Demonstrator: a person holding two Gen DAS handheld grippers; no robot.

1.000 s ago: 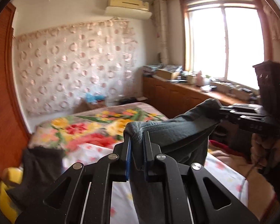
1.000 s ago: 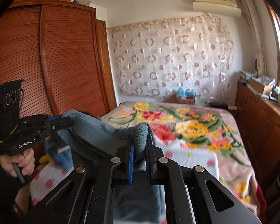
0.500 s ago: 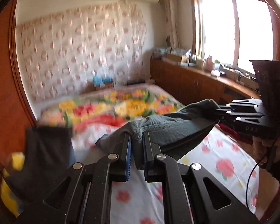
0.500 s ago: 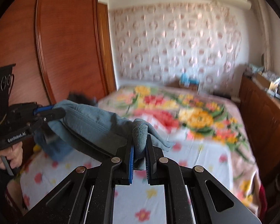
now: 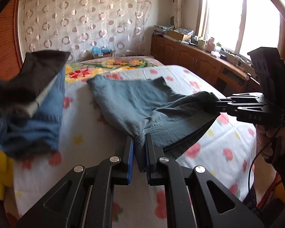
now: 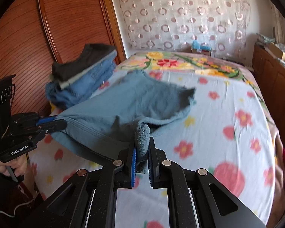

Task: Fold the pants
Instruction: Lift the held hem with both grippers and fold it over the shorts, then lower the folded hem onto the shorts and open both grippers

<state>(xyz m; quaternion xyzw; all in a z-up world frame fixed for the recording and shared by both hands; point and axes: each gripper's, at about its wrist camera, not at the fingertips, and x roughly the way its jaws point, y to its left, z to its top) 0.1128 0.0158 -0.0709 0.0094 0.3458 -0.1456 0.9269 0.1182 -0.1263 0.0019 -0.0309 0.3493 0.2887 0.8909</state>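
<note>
1. The pants are a soft blue-grey knit pair, thick and a bit fuzzy, with a stitched band along the near edge. The far end is draped on the bed, the near edge is held up off it.
2. Left tongs are clamped narrow on one bunched corner of that near edge. Right tongs are pinched on the other corner, fabric wadded between the blue pads.
3. Why hold it like that? My guess: gripping both corners keeps the edge stretched between the two hands, so the cloth hangs flat and can be laid down or folded over without bunching.
4. It sags in the middle between the grips, and one far corner is flipped up dark, so it looks floppy and not smoothed out yet.
5. All this sits over the bed, on a white sheet with red and yellow flowers.
6. A stack of folded clothes, blue with dark grey on top, sits on the left side by the wooden wardrobe. Probably the finished pile.
7. Further out: a circle-patterned curtain and a window above a cluttered wooden cabinet.
</note>
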